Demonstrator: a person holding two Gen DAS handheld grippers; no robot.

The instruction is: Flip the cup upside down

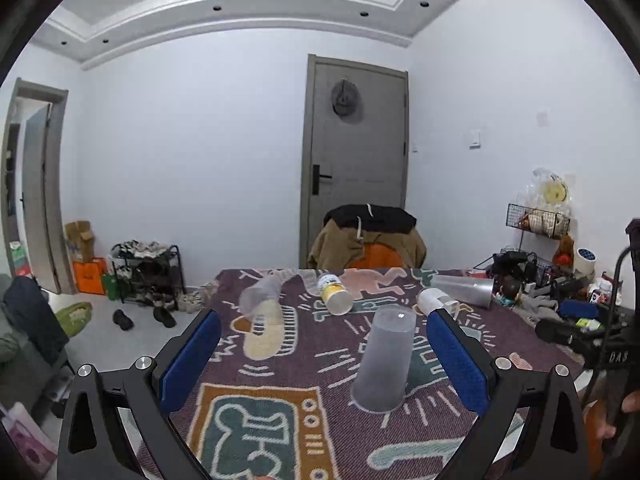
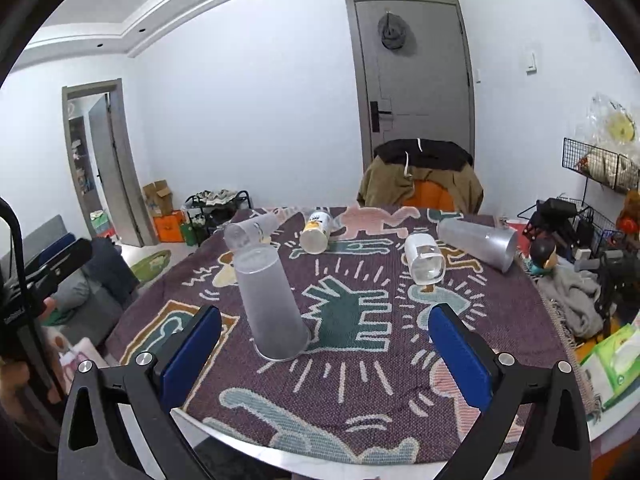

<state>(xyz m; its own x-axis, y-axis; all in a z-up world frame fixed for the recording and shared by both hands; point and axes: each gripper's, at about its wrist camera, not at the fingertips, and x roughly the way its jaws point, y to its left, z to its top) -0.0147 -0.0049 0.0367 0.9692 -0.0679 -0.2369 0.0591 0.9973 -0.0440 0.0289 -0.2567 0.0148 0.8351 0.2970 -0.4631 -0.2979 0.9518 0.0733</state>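
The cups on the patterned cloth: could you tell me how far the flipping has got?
Done: one frosted cup stands upside down. In hand: nothing; the left hand-held gripper and right hand-held gripper are open. Left: four cups lie on their sides, among them the long clear cup.

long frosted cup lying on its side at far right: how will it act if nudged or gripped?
The long cup lies on its side, so a nudge would probably roll it, likely in an arc since it tapers. It looks like thin, empty translucent plastic: probably light, and its wall may flex under the pads. The woven cloth may damp the roll somewhat.
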